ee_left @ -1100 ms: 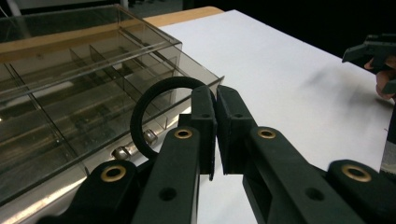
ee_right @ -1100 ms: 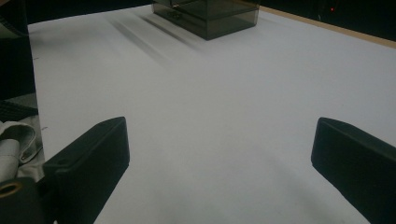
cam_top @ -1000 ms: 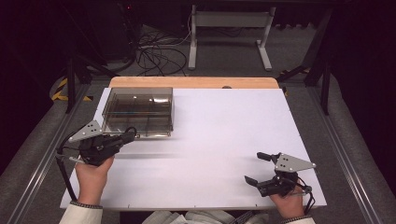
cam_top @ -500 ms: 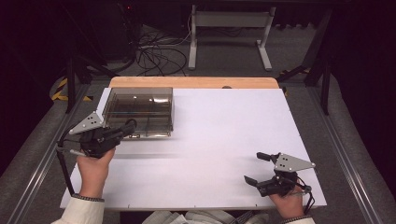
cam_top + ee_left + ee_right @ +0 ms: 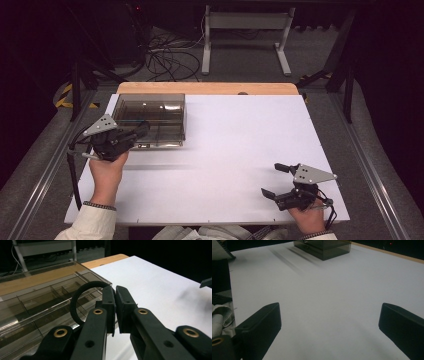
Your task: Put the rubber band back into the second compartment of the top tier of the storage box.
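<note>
A smoky clear plastic organiser tray (image 5: 180, 119) with several compartments sits at the table's far left. My left gripper (image 5: 142, 131) hovers over its near left part, shut on a black elastic ring. In the left gripper view the ring (image 5: 74, 299) curls out to the left of the pinched jaws of that gripper (image 5: 115, 293), above the tray's dividers (image 5: 37, 293). My right gripper (image 5: 271, 179) rests low near the front right edge, open and holding nothing. In the right gripper view its jaws stand wide apart (image 5: 329, 320) over bare white table, with the tray (image 5: 324, 248) far ahead.
The white table top (image 5: 240, 140) has a wooden strip (image 5: 210, 88) along its far edge. Beyond the table are cables (image 5: 165, 55) on the floor and a metal stand (image 5: 245, 30). A person's sleeves come in at the near edge.
My left gripper has moved forward with the ring, so its tips now reach over the tray. The right gripper has stayed where it was.
</note>
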`<action>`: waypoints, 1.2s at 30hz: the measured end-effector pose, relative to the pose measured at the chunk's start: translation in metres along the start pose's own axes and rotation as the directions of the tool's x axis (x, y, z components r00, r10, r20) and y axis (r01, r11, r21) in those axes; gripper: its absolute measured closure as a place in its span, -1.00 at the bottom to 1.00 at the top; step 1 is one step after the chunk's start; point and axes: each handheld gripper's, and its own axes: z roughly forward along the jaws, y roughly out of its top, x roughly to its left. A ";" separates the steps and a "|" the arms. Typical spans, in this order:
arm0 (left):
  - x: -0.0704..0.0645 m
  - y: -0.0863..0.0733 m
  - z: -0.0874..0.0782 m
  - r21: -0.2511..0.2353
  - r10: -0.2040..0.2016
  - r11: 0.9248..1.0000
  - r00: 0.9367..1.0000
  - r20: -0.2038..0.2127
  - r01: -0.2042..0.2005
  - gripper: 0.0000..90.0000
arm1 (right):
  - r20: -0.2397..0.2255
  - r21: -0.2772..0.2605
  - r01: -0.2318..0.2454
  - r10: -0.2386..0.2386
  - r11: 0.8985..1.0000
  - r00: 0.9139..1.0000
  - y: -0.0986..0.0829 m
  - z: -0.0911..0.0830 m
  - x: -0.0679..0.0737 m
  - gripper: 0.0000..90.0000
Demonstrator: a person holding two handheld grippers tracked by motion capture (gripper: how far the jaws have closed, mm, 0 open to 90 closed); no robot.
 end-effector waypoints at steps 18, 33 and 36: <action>0.013 -0.003 0.017 0.022 0.002 1.000 0.999 -0.048 -0.001 0.91 | -0.004 0.002 0.003 -0.003 1.000 1.000 0.000 0.000 0.000 -0.89; 0.014 -0.005 0.020 0.044 0.003 0.999 0.998 -0.055 0.000 0.91 | -0.004 0.002 0.004 -0.004 1.000 1.000 0.000 -0.001 0.000 -0.89; 0.015 -0.006 0.021 0.066 0.005 0.998 0.998 -0.060 -0.001 0.91 | -0.004 0.000 0.003 -0.003 1.000 1.000 0.000 -0.001 0.000 -0.89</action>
